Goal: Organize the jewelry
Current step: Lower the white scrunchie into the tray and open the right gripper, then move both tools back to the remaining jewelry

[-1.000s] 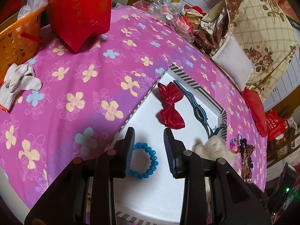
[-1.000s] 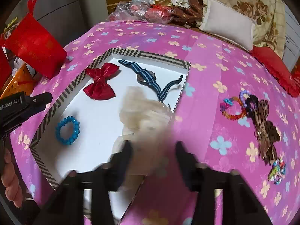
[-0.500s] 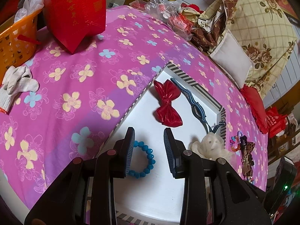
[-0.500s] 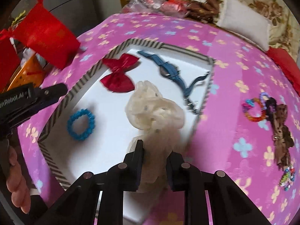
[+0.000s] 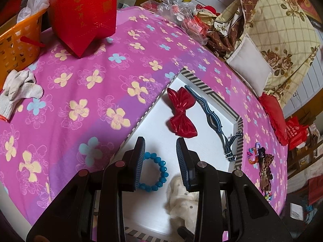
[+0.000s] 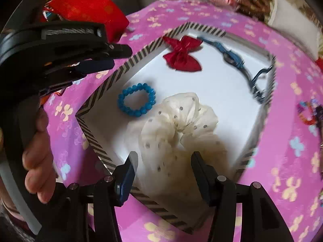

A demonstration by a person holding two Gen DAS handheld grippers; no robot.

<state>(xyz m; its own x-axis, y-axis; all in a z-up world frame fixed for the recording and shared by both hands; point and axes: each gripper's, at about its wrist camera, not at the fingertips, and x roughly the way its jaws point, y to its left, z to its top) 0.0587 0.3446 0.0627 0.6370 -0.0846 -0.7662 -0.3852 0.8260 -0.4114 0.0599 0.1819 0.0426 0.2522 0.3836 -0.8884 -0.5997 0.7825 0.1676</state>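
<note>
A white tray (image 6: 105,82) with a striped rim holds a red bow (image 6: 181,54), a blue bead bracelet (image 6: 150,98), a blue striped strap (image 6: 232,56) and a cream dotted scrunchie (image 6: 177,125). My right gripper (image 6: 165,157) hovers over the tray's near corner. Its jaws are opening, with the scrunchie's tail lying loose between them, untouched by the pads. My left gripper (image 5: 160,143) hangs open above the tray (image 5: 201,147), holding nothing. Below and beyond its fingers lies the bracelet (image 5: 161,169), with the scrunchie (image 5: 181,197) to its right. The left gripper (image 6: 115,57) also shows at the right wrist view's upper left.
On the pink flowered cloth right of the tray lie coloured bead bracelets and a brown bow (image 5: 264,161). A red bag (image 5: 84,10), an orange basket (image 5: 16,40) and a white glove (image 5: 18,88) sit at the left. Cushions line the far edge. A person's hand (image 6: 38,161) grips the left handle.
My right gripper carried the scrunchie from the tray's right edge into the tray, then spread its jaws and let go. The left gripper stayed where it was.
</note>
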